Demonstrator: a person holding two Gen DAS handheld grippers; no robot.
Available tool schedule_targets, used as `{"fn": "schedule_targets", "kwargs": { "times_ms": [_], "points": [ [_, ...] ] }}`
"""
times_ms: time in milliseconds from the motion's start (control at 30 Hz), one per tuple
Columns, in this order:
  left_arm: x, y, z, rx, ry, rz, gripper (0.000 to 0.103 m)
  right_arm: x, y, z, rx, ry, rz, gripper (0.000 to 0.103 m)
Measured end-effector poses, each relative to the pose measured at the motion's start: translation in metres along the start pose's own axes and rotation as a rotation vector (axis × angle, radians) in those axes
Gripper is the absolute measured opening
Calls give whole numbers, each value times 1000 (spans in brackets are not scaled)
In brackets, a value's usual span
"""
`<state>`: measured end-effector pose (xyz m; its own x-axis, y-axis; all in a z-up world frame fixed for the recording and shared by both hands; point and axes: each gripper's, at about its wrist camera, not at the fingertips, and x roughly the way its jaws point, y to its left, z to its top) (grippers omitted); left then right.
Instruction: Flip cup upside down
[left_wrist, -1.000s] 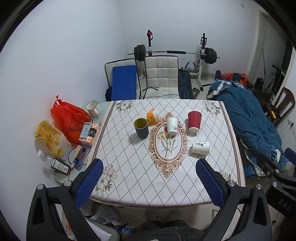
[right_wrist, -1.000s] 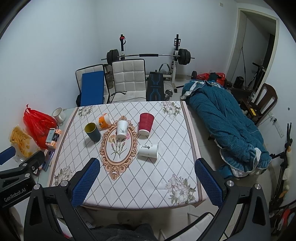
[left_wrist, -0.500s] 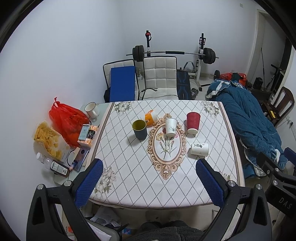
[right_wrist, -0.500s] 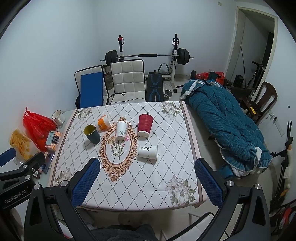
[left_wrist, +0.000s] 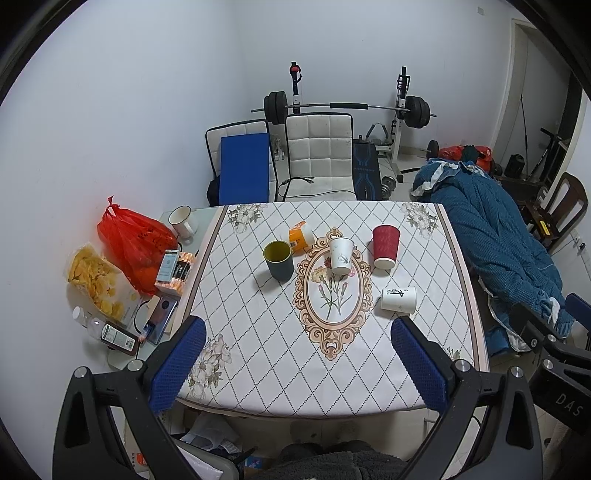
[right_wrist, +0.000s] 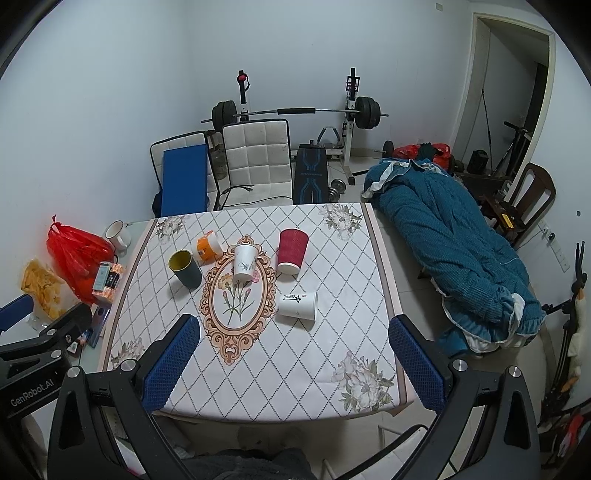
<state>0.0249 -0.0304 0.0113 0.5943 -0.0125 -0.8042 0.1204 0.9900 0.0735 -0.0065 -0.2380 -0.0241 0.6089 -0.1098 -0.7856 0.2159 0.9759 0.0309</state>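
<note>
The table (left_wrist: 458, 280), under a floral cloth (left_wrist: 258, 332), carries five cups (left_wrist: 398, 300).

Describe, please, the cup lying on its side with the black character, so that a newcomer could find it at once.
Start at the table with the diamond-patterned cloth and find the ornate oval floral medallion at its centre. Just right of that oval, nearer the camera than the red ribbed cup, lies the white paper cup. It alone is white and tipped on its side, with a black character printed on it.

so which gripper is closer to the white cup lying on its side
Right. The right gripper sits almost straight behind the white cup; the left gripper is off to the cup's left.
</note>
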Motion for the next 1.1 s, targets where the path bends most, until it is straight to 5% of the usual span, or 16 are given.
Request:
{"fn": "schedule_targets", "kwargs": {
  "times_ms": [833,1100],
  "points": [
    [0,2,-3,0,-4,1,103,2,9,4,-4,5,13,103],
    [37,5,-12,-59,36,77,103,31,12,2,-30,63,40,103]
  ]
}}
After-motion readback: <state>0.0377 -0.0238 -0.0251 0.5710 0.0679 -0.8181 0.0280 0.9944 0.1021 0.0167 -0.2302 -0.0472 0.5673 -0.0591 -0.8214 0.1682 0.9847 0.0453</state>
